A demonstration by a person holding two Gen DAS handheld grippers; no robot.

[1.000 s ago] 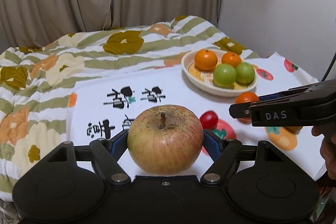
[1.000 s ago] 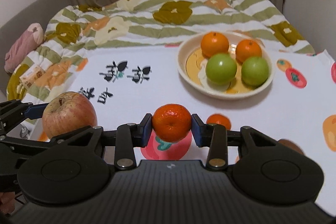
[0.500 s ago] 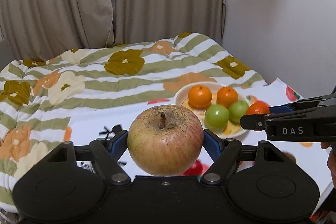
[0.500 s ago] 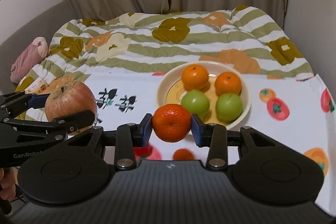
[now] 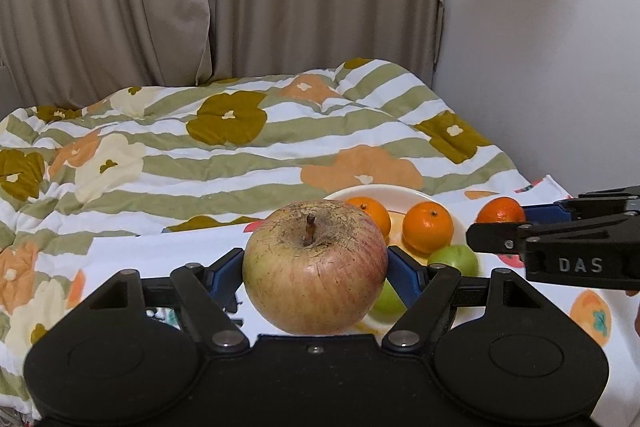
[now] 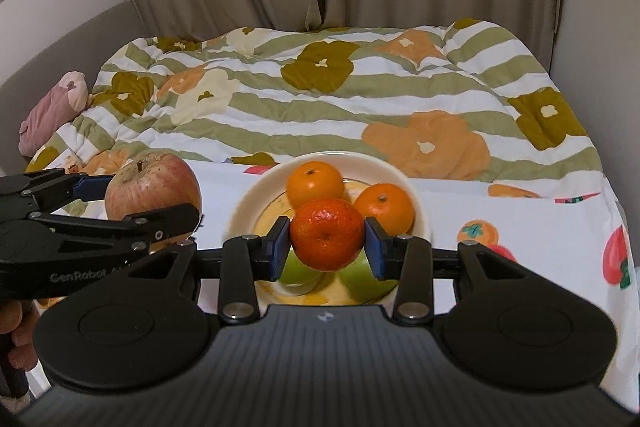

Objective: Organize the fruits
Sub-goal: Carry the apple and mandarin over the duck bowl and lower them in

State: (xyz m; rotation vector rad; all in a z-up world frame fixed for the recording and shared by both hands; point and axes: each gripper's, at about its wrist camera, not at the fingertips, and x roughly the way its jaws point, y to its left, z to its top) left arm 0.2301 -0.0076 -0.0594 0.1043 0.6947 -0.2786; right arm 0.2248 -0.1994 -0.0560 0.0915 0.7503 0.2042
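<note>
My left gripper point(image 5: 315, 267) is shut on a large red-green apple point(image 5: 315, 265) and holds it in the air, left of the bowl; the apple also shows in the right wrist view point(image 6: 154, 185). My right gripper point(image 6: 326, 241) is shut on a dark orange mandarin point(image 6: 327, 233), held above the near part of the cream bowl point(image 6: 244, 203). The bowl holds two mandarins point(image 6: 315, 181) point(image 6: 385, 207) and two green fruits point(image 6: 298, 273), the latter partly hidden behind my fingers. In the left wrist view the bowl point(image 5: 384, 191) lies behind the apple.
The bowl sits on a white cloth with fruit prints point(image 6: 520, 227) spread over a striped floral quilt point(image 6: 320, 99). A pink soft toy point(image 6: 52, 107) lies at the far left. Curtains and a wall stand behind the bed.
Both grippers have moved forward and up with their fruit. The mandarin is now over the bowl's near part, and the apple has come closer to the bowl's left side.
</note>
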